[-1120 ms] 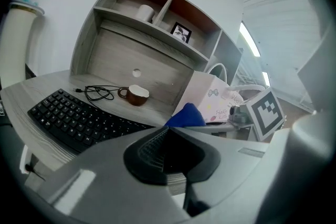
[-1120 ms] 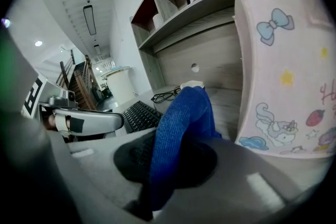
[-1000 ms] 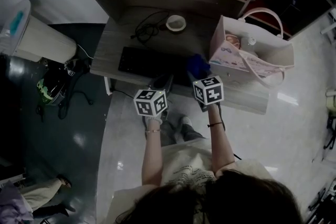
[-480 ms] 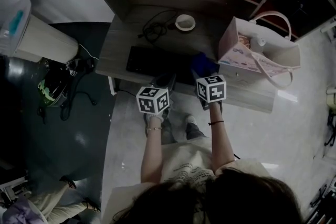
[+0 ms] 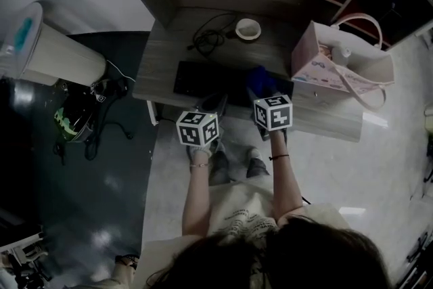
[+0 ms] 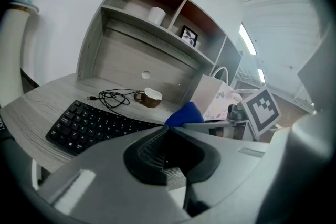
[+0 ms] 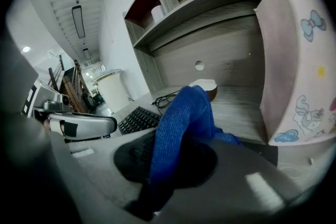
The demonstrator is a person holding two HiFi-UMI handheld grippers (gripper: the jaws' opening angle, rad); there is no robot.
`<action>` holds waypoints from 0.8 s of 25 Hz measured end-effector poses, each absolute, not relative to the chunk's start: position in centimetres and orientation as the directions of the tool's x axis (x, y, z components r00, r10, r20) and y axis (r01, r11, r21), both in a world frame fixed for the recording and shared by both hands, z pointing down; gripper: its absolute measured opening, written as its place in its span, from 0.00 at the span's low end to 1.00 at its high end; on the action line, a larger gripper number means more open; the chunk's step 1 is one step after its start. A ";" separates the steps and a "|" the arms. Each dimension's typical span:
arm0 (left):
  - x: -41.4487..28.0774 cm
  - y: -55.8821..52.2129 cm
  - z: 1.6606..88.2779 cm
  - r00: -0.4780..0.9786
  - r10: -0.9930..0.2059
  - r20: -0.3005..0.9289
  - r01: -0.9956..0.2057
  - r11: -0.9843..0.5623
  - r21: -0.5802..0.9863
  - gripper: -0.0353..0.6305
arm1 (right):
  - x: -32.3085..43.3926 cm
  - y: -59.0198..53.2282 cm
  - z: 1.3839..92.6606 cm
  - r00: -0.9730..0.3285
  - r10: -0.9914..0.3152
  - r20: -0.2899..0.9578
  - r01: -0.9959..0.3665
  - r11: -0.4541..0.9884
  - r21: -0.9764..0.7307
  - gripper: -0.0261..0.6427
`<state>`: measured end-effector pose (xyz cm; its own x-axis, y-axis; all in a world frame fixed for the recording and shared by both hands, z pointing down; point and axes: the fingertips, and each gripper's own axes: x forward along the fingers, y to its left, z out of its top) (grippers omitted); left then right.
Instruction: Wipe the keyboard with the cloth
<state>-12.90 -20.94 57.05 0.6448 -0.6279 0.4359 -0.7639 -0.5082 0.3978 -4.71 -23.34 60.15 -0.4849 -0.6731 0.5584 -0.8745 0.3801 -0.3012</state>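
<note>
- Grips the cloth (image 7: 181,118) in the right gripper (image 7: 157,165), jaws pinched tight on a fold, with the loose part humped up above them.
- Carries the left gripper (image 6: 168,157) with jaws pressed together on nothing, just off the front edge of the desk (image 5: 169,44), beside the right one.
- Holds the cloth over the right end of the keyboard (image 5: 203,81), near the bag (image 5: 338,68); cannot tell whether it touches the keys.
- Looks like the start of the wipe, with most of the keys unreached to the left.
- Could rake the keys with hard jaw tips instead of fabric, since most of the cloth stands above the jaws and not under them.
- Could shove the keyboard along the desk on a sideways stroke, as nothing pins it down and the left gripper is off it.
- Could drag it over the front edge on a pull toward the body, given how near that edge it lies.
- Could snag the cable (image 5: 210,34) behind the keyboard on a long forward push.
- Could knock the bag on a backswing to the right.
</note>
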 end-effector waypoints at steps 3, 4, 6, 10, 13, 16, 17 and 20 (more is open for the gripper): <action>-13.9 -21.5 57.1 0.647 -0.626 0.436 -0.762 -0.509 0.401 0.06 | -5.7 -23.6 60.1 -0.484 -0.672 0.560 -0.875 0.379 -0.301 0.13; -14.1 -21.7 57.1 0.650 -0.624 0.435 -0.760 -0.512 0.401 0.06 | -6.0 -23.8 60.1 -0.482 -0.673 0.561 -0.876 0.377 -0.301 0.13; -14.5 -22.0 57.1 0.657 -0.616 0.435 -0.753 -0.520 0.402 0.06 | -6.5 -24.0 60.2 -0.476 -0.674 0.565 -0.879 0.371 -0.299 0.13; -15.4 -22.9 57.1 0.668 -0.607 0.431 -0.744 -0.531 0.406 0.06 | -7.5 -24.4 60.1 -0.471 -0.679 0.563 -0.882 0.362 -0.302 0.13; -16.3 -23.3 57.3 0.672 -0.601 0.432 -0.740 -0.536 0.406 0.06 | -8.4 -24.8 60.1 -0.468 -0.681 0.563 -0.884 0.361 -0.299 0.13; -17.3 -23.7 57.4 0.674 -0.598 0.434 -0.738 -0.539 0.406 0.06 | -9.2 -25.1 60.1 -0.462 -0.685 0.563 -0.887 0.352 -0.298 0.13; -17.6 -23.8 57.4 0.675 -0.597 0.433 -0.738 -0.539 0.406 0.06 | -9.5 -25.2 60.1 -0.460 -0.687 0.563 -0.888 0.350 -0.298 0.13; -18.4 -24.1 57.4 0.679 -0.595 0.430 -0.734 -0.542 0.410 0.06 | -10.3 -25.4 60.0 -0.455 -0.689 0.565 -0.891 0.346 -0.295 0.13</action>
